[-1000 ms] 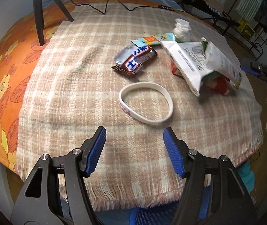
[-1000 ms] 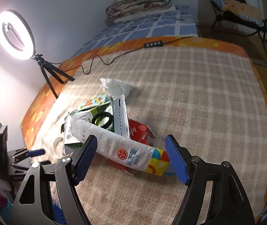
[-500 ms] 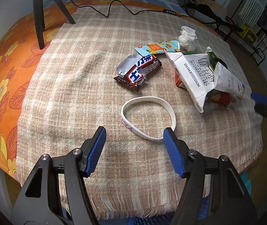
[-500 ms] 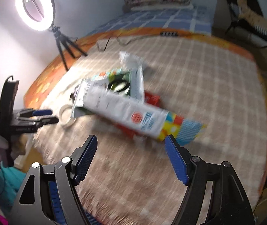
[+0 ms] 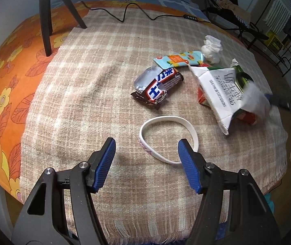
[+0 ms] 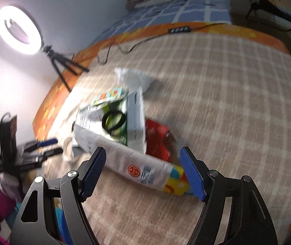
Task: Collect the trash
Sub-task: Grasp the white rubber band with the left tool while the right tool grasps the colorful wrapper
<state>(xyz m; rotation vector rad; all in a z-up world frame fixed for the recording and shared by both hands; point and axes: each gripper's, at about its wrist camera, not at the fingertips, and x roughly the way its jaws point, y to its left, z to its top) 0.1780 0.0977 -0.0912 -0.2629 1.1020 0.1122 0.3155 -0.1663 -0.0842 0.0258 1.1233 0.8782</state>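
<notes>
Trash lies on a plaid blanket (image 5: 80,94). In the left wrist view: a white wristband (image 5: 168,138), a brown chocolate wrapper (image 5: 157,85), a light-blue snack wrapper (image 5: 178,59), a crumpled tissue (image 5: 211,49) and a white carton (image 5: 221,89). My left gripper (image 5: 146,164) is open and empty, its right fingertip over the wristband's near edge. In the blurred right wrist view, a long white wrapper (image 6: 141,169) lies between the fingers of my open right gripper (image 6: 142,168), with the carton (image 6: 123,120) and a red wrapper (image 6: 157,140) beyond.
A black tripod (image 5: 47,14) stands on the orange floral sheet (image 5: 0,77) at far left, carrying a lit ring light (image 6: 19,27). A black cable (image 5: 137,14) runs along the far edge. A blue basket (image 5: 221,231) sits below the near fringe. Racks (image 5: 268,30) stand at right.
My left gripper moved forward over the blanket, so the wristband is now at its fingertips. My right gripper swung and closed in on the long white wrapper, which now sits between its fingers.
</notes>
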